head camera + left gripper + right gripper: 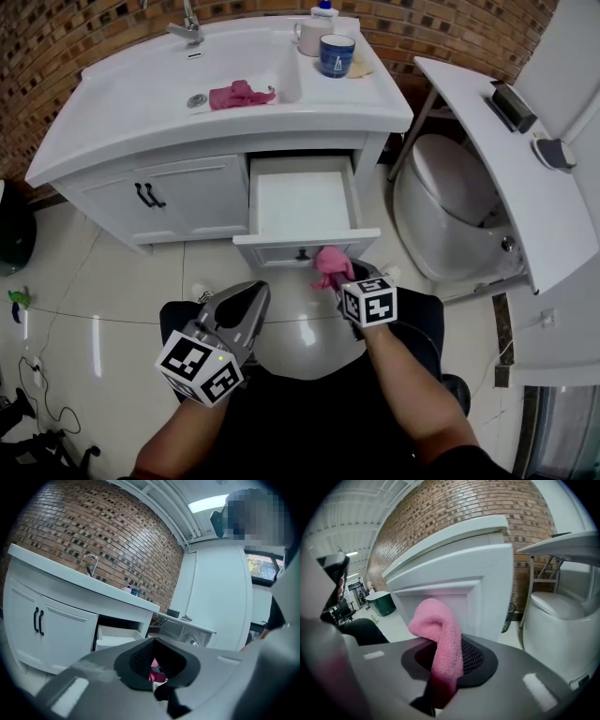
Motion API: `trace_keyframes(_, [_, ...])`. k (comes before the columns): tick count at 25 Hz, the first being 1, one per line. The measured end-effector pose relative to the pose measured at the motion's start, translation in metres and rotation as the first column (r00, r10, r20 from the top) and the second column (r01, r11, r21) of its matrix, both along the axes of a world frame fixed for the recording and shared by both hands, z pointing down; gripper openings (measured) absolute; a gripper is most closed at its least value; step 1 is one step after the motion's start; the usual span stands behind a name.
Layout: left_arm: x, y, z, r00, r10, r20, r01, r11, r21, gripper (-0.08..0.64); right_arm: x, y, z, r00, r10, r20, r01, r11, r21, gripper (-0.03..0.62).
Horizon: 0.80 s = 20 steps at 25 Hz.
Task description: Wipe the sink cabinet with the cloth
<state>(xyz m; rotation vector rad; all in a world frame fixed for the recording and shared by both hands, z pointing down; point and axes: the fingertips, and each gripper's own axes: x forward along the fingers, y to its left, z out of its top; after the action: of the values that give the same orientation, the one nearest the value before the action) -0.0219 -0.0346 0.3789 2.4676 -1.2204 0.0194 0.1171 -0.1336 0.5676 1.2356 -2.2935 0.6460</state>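
The left gripper [255, 293] sits lowest and closest in the head view, held over the tiled floor [112, 281] with its marker cube towards the person. Its fingers [140, 656] are drawn together, and nothing is clamped between them. In the left gripper view only a sliver of pink shows through the hollow between the dark pads, from something beyond them. Just to its right and a little further forward is the right gripper [347, 279], whose fingers [473, 658] are closed on the pink cloth [439, 641]. The cloth is pinched low between the pads, rises out of them and folds over in a rounded hump towards the left. In the head view the bunched cloth hangs right at the front panel of the open drawer [305, 246], near its handle. No view shows whether cloth and panel touch. The drawer is pulled out of the right half of the white sink cabinet [187, 192], whose two left doors are shut. A second pink cloth [239, 95] lies in the basin [159, 89] beside the drain, in front of the faucet [190, 26]. A blue mug [337, 54] and a white mug [309, 37] stand close together at the cabinet's back right corner. A white toilet [450, 211] stands to the right of the cabinet.
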Motion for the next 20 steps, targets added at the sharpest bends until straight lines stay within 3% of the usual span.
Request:
trace_keyframes(6, [0.008, -0.002, 0.002, 1.000, 0.008, 0.002, -0.008, 1.000, -0.004, 0.006, 0.048, -0.011, 0.003, 0.992, 0.124, -0.007, -0.124, 0.992, 0.007, 0.080])
trace_keyframes(11, [0.004, -0.004, 0.001, 1.000, -0.008, 0.013, 0.008, 1.000, 0.002, 0.006, 0.074, -0.010, 0.009, 0.973, 0.225, -0.052, -0.226, 0.974, -0.010, 0.081])
trace_keyframes(13, [0.001, -0.004, 0.000, 1.000, -0.017, 0.013, 0.016, 1.000, 0.006, 0.006, 0.071, -0.002, 0.011, 0.972, 0.226, -0.056, -0.228, 0.973, -0.028, 0.081])
trace_keyframes(16, [-0.006, -0.004, -0.001, 0.999, -0.033, 0.007, 0.033, 0.999, 0.011, 0.006, 0.013, 0.029, 0.021, 0.998, 0.004, -0.064, -0.007, 0.999, -0.045, 0.081])
trace_keyframes(18, [-0.011, -0.005, 0.000, 0.999, -0.045, 0.002, 0.045, 0.999, 0.008, 0.006, -0.035, 0.048, 0.024, 0.985, -0.160, -0.062, 0.158, 0.987, -0.040, 0.081])
trace_keyframes(20, [-0.016, -0.006, 0.000, 0.999, -0.053, 0.000, 0.053, 0.999, 0.005, 0.006, -0.076, 0.059, 0.025, 0.961, -0.269, -0.058, 0.268, 0.963, -0.032, 0.081])
